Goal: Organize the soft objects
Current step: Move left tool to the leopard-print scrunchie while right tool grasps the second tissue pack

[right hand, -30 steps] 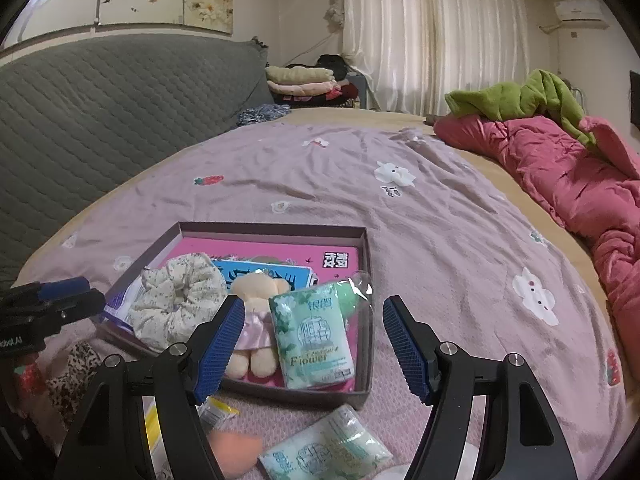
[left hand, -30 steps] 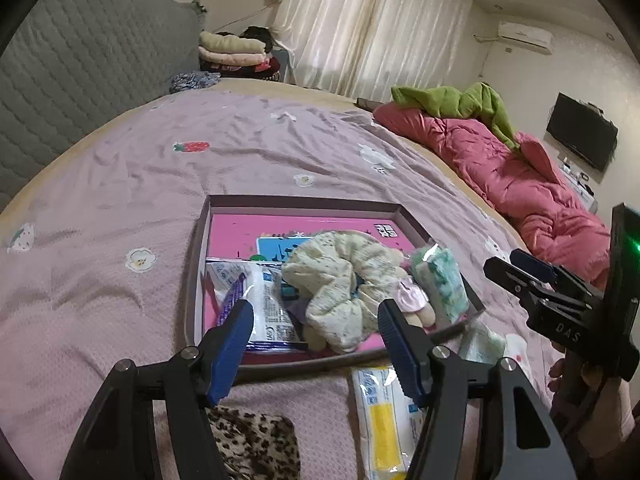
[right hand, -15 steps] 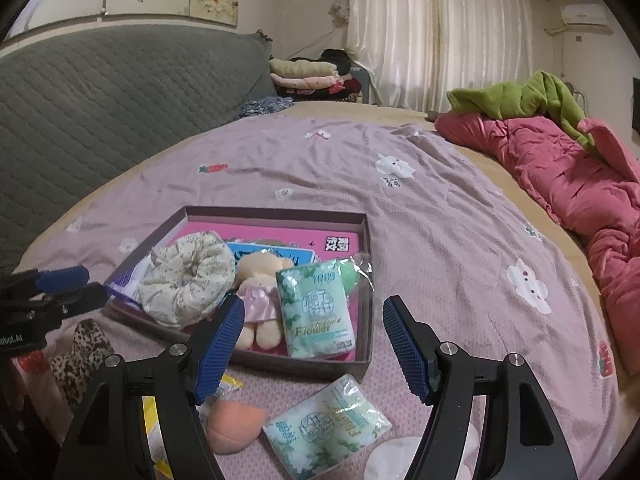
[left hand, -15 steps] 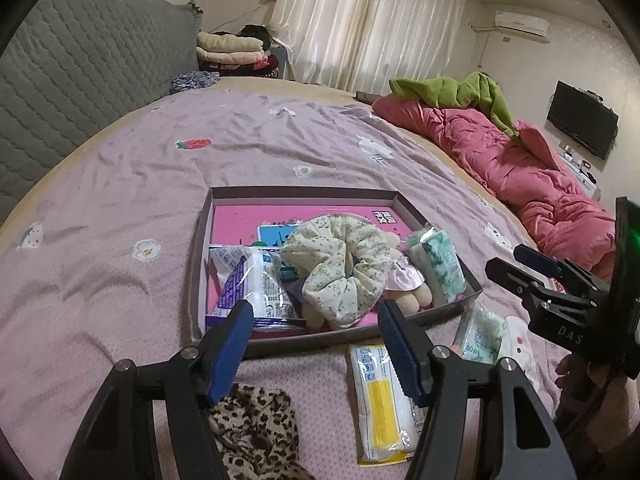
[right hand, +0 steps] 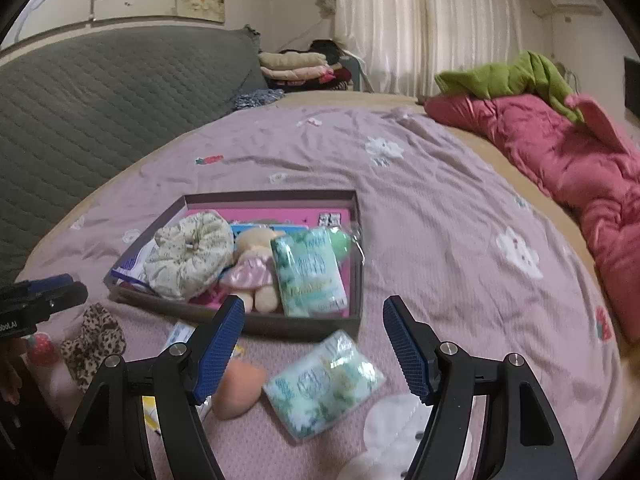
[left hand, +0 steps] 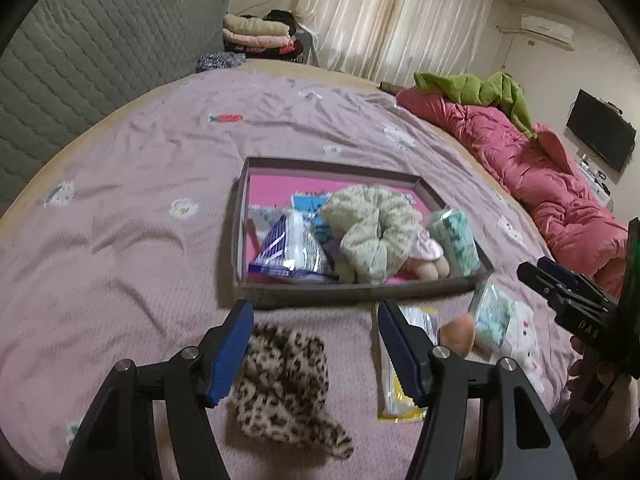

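Both grippers are hovering wide open with nothing between the jaws: left gripper (left hand: 316, 320) over the leopard scrunchie (left hand: 282, 388), right gripper (right hand: 314, 316) over the loose tissue pack (right hand: 324, 384). That pack is lying flat on the bedsheet (right hand: 440, 240), just in front of the tray (right hand: 304, 326), long axis running diagonally from near-left to far-right. A peach sponge (right hand: 236, 390) is sitting just left of it.
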`<control>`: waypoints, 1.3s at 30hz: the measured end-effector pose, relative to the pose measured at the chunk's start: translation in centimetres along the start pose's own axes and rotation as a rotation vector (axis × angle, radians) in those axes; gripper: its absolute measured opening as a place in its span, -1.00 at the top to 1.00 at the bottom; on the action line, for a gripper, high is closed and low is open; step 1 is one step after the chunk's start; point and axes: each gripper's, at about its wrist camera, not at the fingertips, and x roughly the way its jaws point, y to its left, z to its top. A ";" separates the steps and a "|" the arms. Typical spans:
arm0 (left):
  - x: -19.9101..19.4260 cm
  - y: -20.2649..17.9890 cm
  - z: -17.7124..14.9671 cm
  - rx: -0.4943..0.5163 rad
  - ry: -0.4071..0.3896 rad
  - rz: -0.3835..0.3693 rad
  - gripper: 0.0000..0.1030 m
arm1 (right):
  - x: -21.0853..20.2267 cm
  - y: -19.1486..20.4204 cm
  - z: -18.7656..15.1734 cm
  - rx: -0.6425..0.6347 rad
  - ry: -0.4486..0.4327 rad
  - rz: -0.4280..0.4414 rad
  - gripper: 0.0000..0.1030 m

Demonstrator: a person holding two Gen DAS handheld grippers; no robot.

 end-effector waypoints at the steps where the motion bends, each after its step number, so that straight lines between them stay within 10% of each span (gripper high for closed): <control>1: 0.0 0.0 -0.3 0.000 0.009 0.003 -0.25 | -0.1 -0.2 -0.2 0.011 0.006 0.002 -0.43; 16: 2.0 0.9 -3.9 -0.026 0.191 0.090 -0.25 | -0.1 -2.4 -3.7 0.139 0.129 0.001 -0.43; 39: 6.1 1.0 -3.8 -0.015 0.211 0.151 -0.25 | 7.0 -2.0 -3.6 0.282 0.225 -0.071 -0.43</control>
